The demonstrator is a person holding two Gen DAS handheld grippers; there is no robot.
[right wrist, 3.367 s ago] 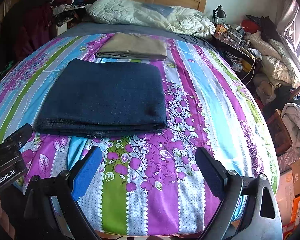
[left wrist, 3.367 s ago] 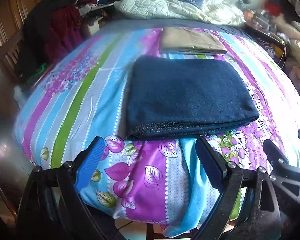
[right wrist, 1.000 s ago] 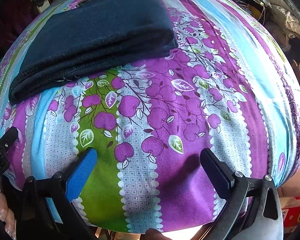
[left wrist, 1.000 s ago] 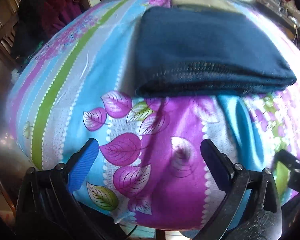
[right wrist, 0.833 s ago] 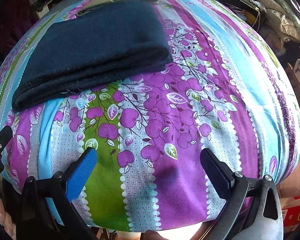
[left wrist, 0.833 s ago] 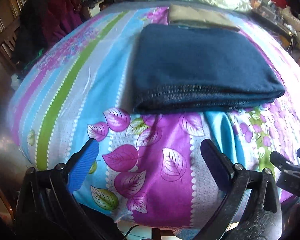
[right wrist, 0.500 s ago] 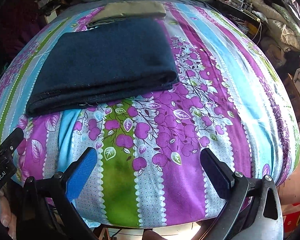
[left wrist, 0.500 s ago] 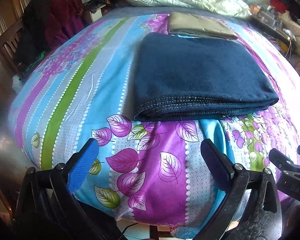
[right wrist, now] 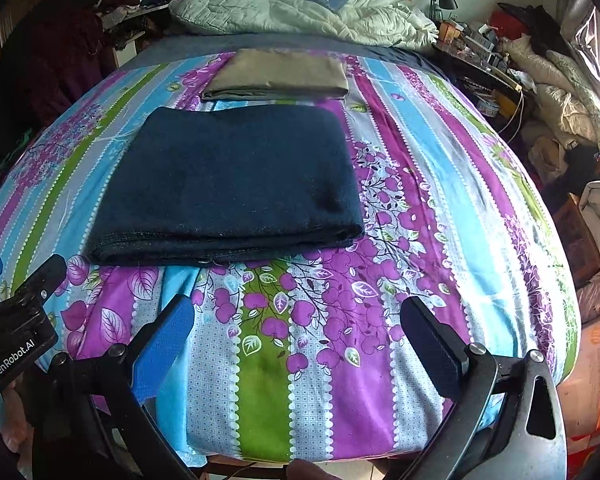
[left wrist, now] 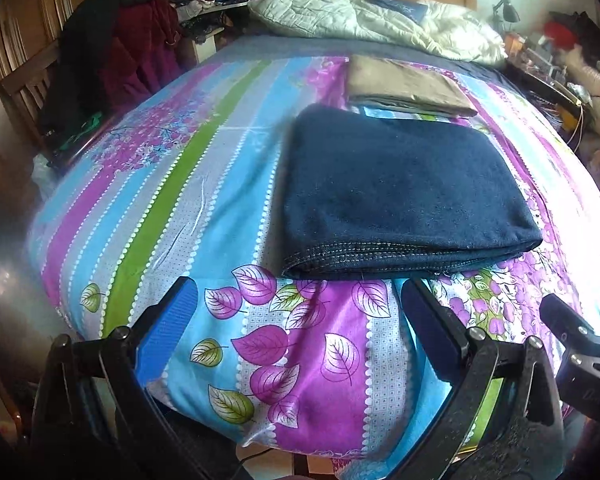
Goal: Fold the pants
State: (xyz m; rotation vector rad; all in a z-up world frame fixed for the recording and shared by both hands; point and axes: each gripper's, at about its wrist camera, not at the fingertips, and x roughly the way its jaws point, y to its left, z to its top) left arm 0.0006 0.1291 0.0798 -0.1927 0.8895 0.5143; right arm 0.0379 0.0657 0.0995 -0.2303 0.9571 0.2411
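Observation:
Dark navy pants (left wrist: pixel 400 188) (right wrist: pixel 232 180) lie folded into a thick rectangle on the striped floral bedsheet (left wrist: pixel 172 184) (right wrist: pixel 440 184). Their stitched edge faces me. My left gripper (left wrist: pixel 300 304) hovers open over the foot of the bed, just short of that edge, holding nothing. Further right, my right gripper (right wrist: pixel 300 320) is open as well, over bare sheet below the pants' right corner. Each gripper shows at the side of the other's view.
Folded tan trousers (left wrist: pixel 404 86) (right wrist: pixel 280 74) lie behind the navy ones. A rumpled white quilt (left wrist: pixel 372 20) sits by the wooden headboard. Dark clothes (left wrist: pixel 120 56) pile on the left; a cluttered bedside (right wrist: pixel 500 64) and boxes (right wrist: pixel 596 380) stand on the right.
Both grippers had dipped close to the bed's front edge a second ago; they have since pulled back and up, so the pants look farther away. Both stayed open. The pants did not move.

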